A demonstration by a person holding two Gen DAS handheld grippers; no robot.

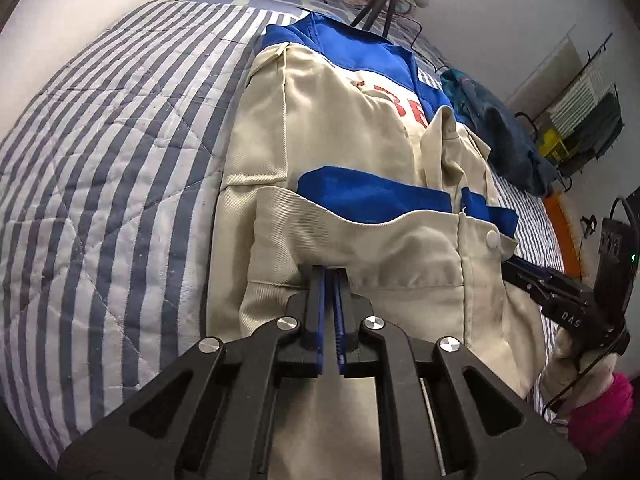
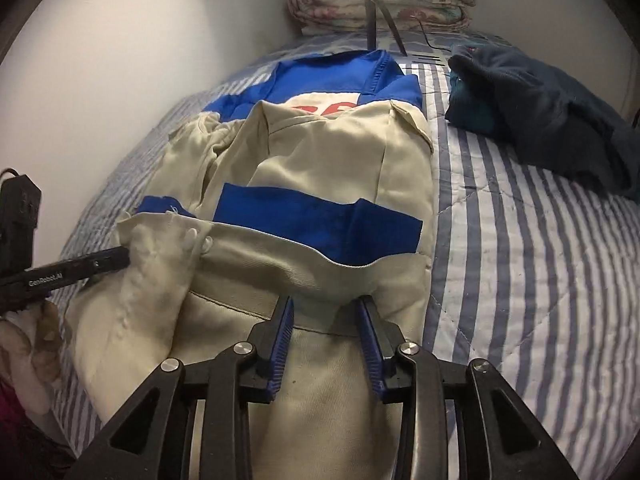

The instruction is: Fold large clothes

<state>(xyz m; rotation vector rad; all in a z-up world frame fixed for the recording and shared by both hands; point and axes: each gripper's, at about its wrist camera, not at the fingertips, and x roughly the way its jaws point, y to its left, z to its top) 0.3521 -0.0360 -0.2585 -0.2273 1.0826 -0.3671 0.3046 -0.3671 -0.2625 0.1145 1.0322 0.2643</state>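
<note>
Striped blue-and-white bedding fills the scene beneath everything, a quilted cover spread across a bed set against a pale wall. Nearest in the left wrist view, the left gripper is seen clenched on the near edge of a cream work jacket, its blue pads pressed together with fabric pinched between them. In the right wrist view, the right gripper is held with its fingers spread apart, the jacket's hem lying between them. The jacket is laid lengthwise on the bed, blue bands crossing it. Beyond it, a dark blue garment is heaped, and folded floral quilts are stacked farthest back.
</note>
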